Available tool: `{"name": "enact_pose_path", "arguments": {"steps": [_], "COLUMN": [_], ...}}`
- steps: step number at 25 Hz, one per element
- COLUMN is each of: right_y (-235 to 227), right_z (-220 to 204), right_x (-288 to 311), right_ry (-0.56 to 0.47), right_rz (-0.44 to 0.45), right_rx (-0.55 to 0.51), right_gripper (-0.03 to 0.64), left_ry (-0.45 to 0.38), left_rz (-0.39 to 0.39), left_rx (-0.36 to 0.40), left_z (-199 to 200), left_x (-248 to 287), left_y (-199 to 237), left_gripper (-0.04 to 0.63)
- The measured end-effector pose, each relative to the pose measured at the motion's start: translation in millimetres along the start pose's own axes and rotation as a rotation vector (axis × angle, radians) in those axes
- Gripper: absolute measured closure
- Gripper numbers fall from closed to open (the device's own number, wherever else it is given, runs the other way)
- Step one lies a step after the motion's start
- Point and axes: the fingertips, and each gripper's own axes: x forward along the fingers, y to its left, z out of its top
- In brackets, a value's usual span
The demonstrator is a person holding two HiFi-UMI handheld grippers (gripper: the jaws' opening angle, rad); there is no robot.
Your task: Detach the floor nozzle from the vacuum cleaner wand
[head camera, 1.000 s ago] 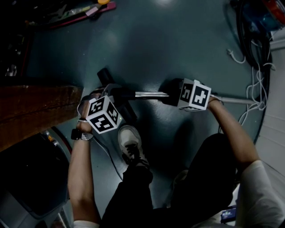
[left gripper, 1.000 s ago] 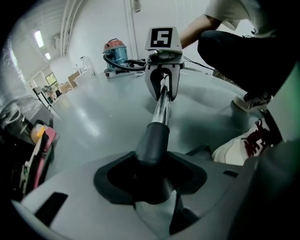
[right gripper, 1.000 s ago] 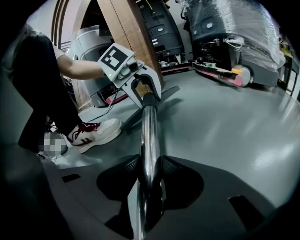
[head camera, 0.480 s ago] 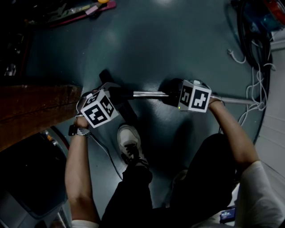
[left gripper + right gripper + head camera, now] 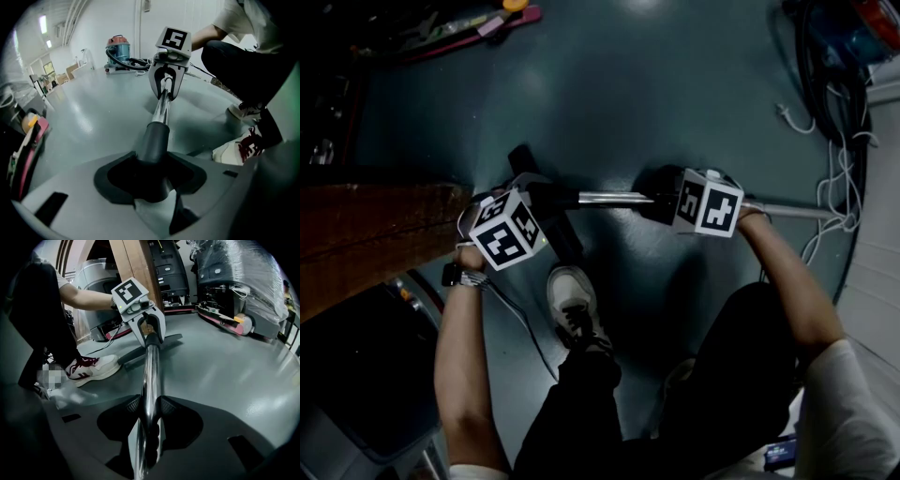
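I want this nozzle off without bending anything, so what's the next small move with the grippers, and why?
Probably pull the right gripper straight back along the wand, away from the floor nozzle. The left gripper is clamped on the nozzle neck, the right gripper's jaws are closing with the wand between them, and the two parts are still joined.

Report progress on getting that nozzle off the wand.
Done: the left tongs clamp the floor nozzle's dark neck. In hand: the right tongs are closing on the chrome wand between them. Remaining: pulling apart; the wand sits in the neck, not yet separated.
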Motion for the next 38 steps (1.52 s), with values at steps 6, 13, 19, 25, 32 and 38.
{"name": "enact_pose_path", "arguments": {"steps": [6,13,19,25,32,38], "right_y": [-3,1,0,0,1,-1], "right_z": [3,5,4,-3,5,-4], "right_x": [-3,-1,-1,4,0,-1], "right_ry": [-0.037,-0.026,-0.012,0.007,-0.032,-0.009], "right_rz": [0.013,0.017,0.013,0.024,0.042,0.032], "right_rx": [0.035,0.014,0.0,0.007,0.014,0.02], "right_gripper": [0.466,0.466,0.466,0.466,0.466,0.466], "left_ry": [0.007,-0.003,-0.002,0.067,0.067,0.127], "left_rz": [0.185,0.053,-0.004,0.088,0.155,0.032], "left_rx": [0.149,0.031,-0.009,0.114,0.181,-0.036], "left_z": [3,-5,-7,-8,-5,-58], "left_x": [-8,-6,-4,-5,-11,-19], "left_y": [7,1,2,6,7,2], "left_gripper": [0.397,0.397,0.397,0.397,0.397,0.397]}}
